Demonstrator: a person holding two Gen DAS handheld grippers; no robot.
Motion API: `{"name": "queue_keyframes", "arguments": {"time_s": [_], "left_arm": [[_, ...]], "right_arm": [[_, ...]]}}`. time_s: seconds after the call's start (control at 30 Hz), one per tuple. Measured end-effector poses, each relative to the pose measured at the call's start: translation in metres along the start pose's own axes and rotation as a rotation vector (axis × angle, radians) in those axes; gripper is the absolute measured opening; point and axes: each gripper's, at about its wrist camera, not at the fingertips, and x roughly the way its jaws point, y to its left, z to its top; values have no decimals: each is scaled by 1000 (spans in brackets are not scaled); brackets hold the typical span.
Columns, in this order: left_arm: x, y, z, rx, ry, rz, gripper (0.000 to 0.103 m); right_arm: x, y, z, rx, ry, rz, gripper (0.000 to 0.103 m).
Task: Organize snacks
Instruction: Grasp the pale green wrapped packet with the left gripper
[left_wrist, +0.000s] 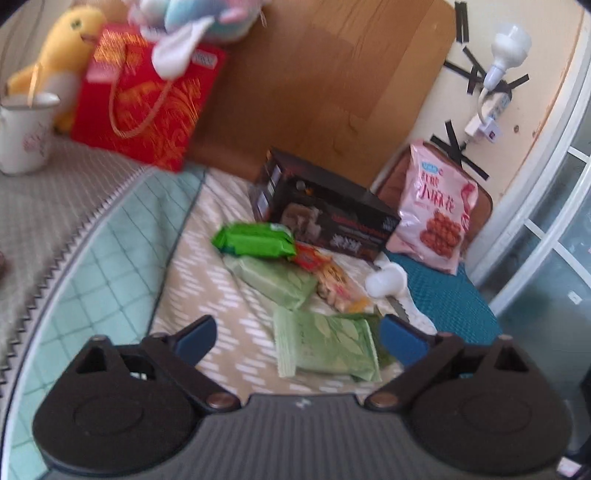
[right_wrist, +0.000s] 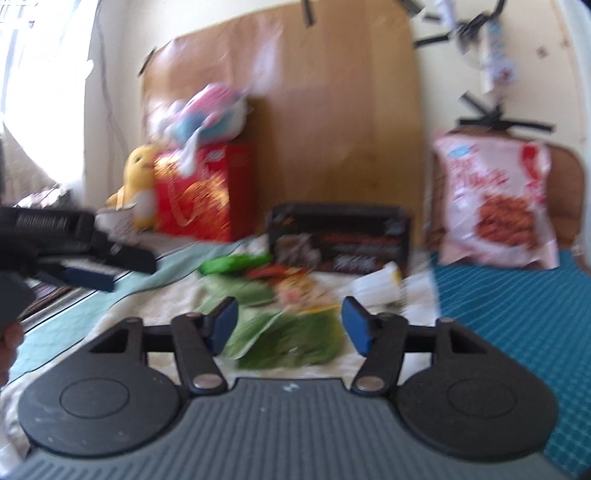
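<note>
You are holding the left tongs (left_wrist: 299, 338) wide apart, empty, above the near green packet (left_wrist: 327, 347), which is lying with other snacks on the bed (left_wrist: 236, 306). Your right tongs (right_wrist: 288, 325) are standing half apart, gripping nothing, likely lining up. Blur is hiding the labels.

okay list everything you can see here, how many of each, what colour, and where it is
snack packets: about five, green and orange, on the patterned cloth
black box: one, behind the packets
pink snack bag: one, upright, far right
red gift bag: one, far left
plush toys: two, yellow beside the gift bag, pastel on top of it
mug: one, white, far left
left gripper: open, empty
right gripper: open, empty
</note>
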Motion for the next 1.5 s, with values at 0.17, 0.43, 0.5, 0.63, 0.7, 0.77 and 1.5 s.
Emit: {"name": "queue_keyframes", "arguments": {"time_s": [0.17, 0.43, 0.5, 0.63, 0.7, 0.77, 1.5], "left_arm": [[40, 4, -4, -47, 165, -58, 56], [28, -32, -2, 42, 161, -155, 30], [25, -46, 12, 77, 131, -183, 30], [41, -71, 44, 157, 102, -215, 29], [48, -72, 54, 158, 96, -190, 29], [46, -60, 58, 130, 84, -197, 33], [56, -44, 40, 64, 173, -223, 50]], "right_arm": [[38, 5, -4, 11, 196, 71, 38], [20, -6, 18, 115, 152, 116, 5], [13, -11, 31, 110, 111, 102, 5], [22, -23, 57, 87, 40, 84, 4], [34, -30, 62, 75, 53, 55, 4], [37, -45, 58, 103, 68, 52, 6], [30, -25, 28, -9, 107, 114, 38]]}}
